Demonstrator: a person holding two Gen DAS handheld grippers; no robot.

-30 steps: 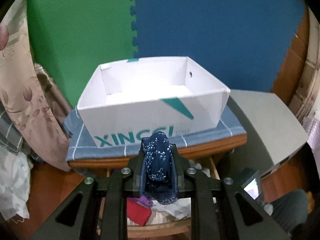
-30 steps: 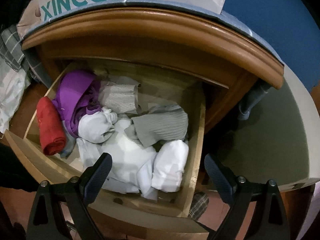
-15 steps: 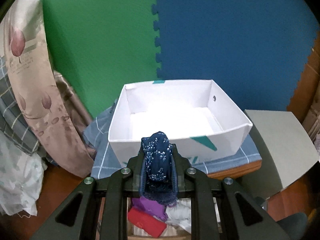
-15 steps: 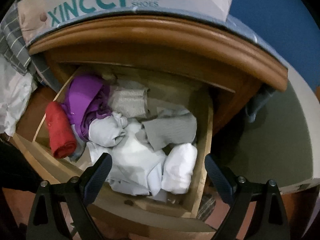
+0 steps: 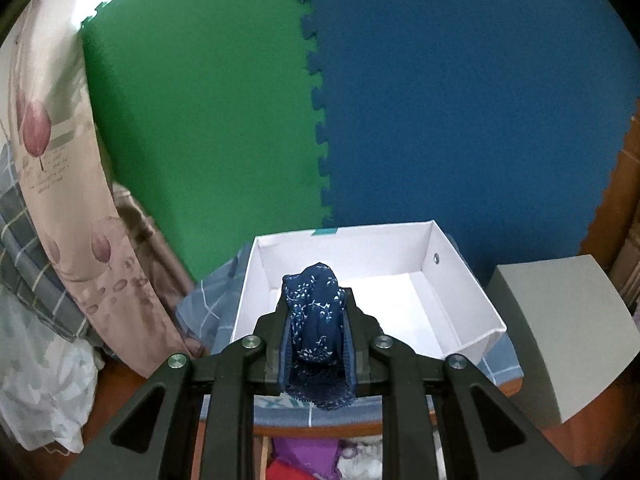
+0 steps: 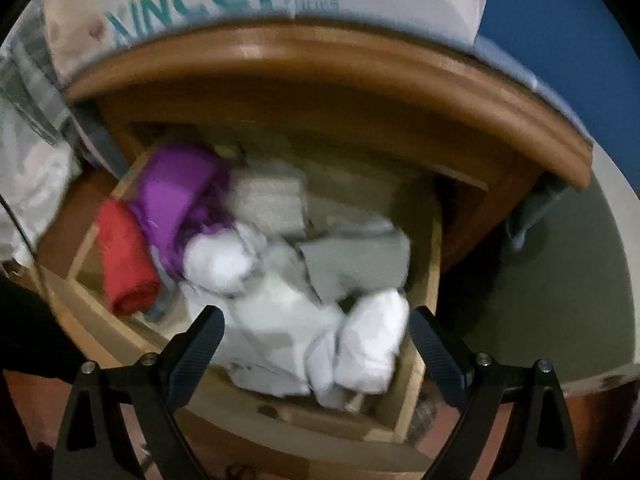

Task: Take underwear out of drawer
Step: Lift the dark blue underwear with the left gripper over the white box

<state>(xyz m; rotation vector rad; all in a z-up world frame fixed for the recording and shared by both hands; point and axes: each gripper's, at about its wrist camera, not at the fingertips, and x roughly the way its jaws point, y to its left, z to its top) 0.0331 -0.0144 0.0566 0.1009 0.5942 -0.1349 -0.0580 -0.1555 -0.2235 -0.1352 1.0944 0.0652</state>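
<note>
The transfer step is judged in hand: soft navy floral-print underwear (image 5: 316, 320) is clamped in the left gripper (image 5: 316, 344) over the rigid white cardboard box (image 5: 460, 292), where release is required, while the right gripper (image 6: 316, 340) is held spread, empty, above the wooden drawer (image 6: 416, 360).

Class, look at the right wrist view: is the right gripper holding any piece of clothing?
No: the right gripper stands wide open above the drawer, with nothing between its fingers.
</note>
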